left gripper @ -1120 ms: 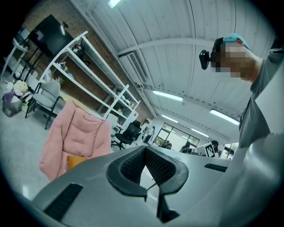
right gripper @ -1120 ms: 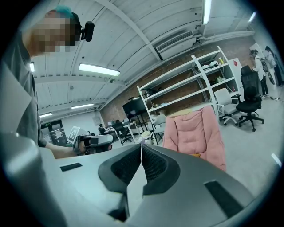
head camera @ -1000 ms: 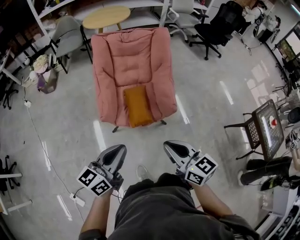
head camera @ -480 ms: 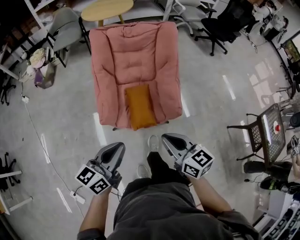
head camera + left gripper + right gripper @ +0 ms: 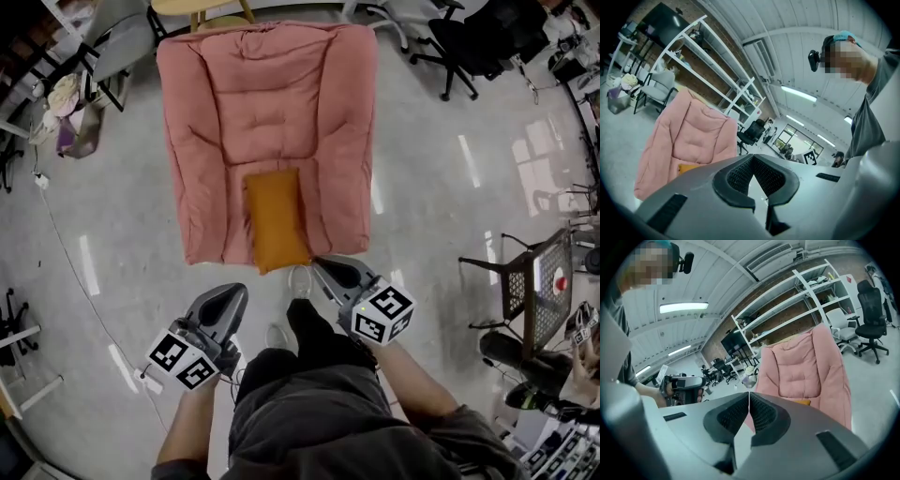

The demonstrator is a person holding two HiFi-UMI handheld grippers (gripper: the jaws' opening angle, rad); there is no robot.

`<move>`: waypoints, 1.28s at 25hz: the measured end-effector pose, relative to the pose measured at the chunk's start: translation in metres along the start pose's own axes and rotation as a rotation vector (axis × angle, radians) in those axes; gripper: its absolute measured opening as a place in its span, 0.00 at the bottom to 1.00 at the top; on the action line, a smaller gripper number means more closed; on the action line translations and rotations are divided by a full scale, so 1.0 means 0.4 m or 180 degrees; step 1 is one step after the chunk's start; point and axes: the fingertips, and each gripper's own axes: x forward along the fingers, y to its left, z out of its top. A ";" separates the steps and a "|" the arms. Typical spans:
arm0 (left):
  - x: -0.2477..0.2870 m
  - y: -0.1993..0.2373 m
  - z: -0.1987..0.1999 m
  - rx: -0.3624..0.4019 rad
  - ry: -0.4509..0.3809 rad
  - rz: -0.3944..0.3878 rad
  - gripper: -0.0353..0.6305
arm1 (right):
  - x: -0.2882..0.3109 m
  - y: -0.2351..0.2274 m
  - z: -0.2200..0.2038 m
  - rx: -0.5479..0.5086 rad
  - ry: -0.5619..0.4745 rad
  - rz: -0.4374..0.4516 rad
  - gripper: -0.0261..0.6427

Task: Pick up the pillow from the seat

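Squared up to the orange pillow (image 5: 277, 220), nothing grabbed yet.

Just one pillow, lying flat on the seat of the one pink armchair (image 5: 267, 103), near end poking slightly over the seat's front edge. Long axis front to back, so pretty much in line with the pointing direction of both tools. Sits ahead of and between the two: forward and to the right of the left gripper (image 5: 230, 293), forward and a bit to the left of the right gripper (image 5: 326, 266). Right one clearly nearer, tip close beside the pillow's near corner; left one further back, well apart from it. Two grippers total, both with jaws pressed together and nothing between them. Probably need to spread those jaws before going in, likely right side first, pinching across the short width.
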 end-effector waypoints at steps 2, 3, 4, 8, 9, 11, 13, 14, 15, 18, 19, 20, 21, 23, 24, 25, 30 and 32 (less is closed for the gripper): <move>0.048 0.043 0.007 -0.0040 0.0043 0.0073 0.07 | 0.048 -0.068 0.002 0.0095 0.0053 0.0019 0.06; 0.069 0.064 0.010 -0.0067 0.0061 0.0110 0.07 | 0.073 -0.101 0.001 0.0159 0.0072 0.0027 0.06; 0.088 0.085 0.012 -0.0098 0.0078 0.0148 0.07 | 0.097 -0.132 -0.002 0.0220 0.0094 0.0034 0.06; 0.150 0.165 0.015 -0.0236 0.0142 0.0283 0.07 | 0.200 -0.247 -0.036 0.0371 0.0275 0.0025 0.06; 0.162 0.182 0.011 -0.0262 0.0171 0.0306 0.07 | 0.227 -0.274 -0.052 0.0407 0.0331 0.0017 0.06; 0.181 0.211 -0.003 -0.0302 0.0239 0.0343 0.07 | 0.278 -0.326 -0.088 0.0497 0.0421 -0.0004 0.06; 0.194 0.239 -0.020 -0.0361 0.0306 0.0374 0.07 | 0.327 -0.373 -0.128 0.0571 0.0498 -0.0033 0.06; 0.198 0.253 -0.030 -0.0404 0.0334 0.0386 0.07 | 0.350 -0.393 -0.151 0.0591 0.0551 -0.0043 0.07; 0.200 0.265 -0.040 -0.0449 0.0362 0.0396 0.07 | 0.373 -0.412 -0.179 0.0607 0.0622 -0.0053 0.11; 0.203 0.298 -0.071 -0.0542 0.0464 0.0401 0.07 | 0.432 -0.467 -0.265 0.0676 0.0837 -0.0119 0.28; 0.203 0.308 -0.081 -0.0564 0.0501 0.0395 0.07 | 0.449 -0.484 -0.291 0.0717 0.0892 -0.0137 0.29; 0.203 0.319 -0.090 -0.0588 0.0537 0.0388 0.07 | 0.464 -0.497 -0.317 0.0764 0.0944 -0.0146 0.31; 0.202 0.330 -0.100 -0.0614 0.0571 0.0381 0.07 | 0.479 -0.508 -0.342 0.0815 0.0994 -0.0151 0.33; 0.203 0.354 -0.118 -0.0668 0.0627 0.0370 0.07 | 0.509 -0.527 -0.388 0.0930 0.1087 -0.0162 0.39; 0.203 0.366 -0.127 -0.0696 0.0648 0.0363 0.07 | 0.522 -0.535 -0.411 0.0997 0.1133 -0.0173 0.41; 0.204 0.376 -0.136 -0.0726 0.0665 0.0353 0.07 | 0.533 -0.543 -0.436 0.1066 0.1178 -0.0191 0.44; 0.201 0.419 -0.193 -0.0837 0.0782 0.0311 0.07 | 0.579 -0.593 -0.555 0.1280 0.1377 -0.0371 0.51; 0.196 0.438 -0.209 -0.0885 0.0816 0.0307 0.07 | 0.599 -0.616 -0.588 0.1339 0.1434 -0.0420 0.53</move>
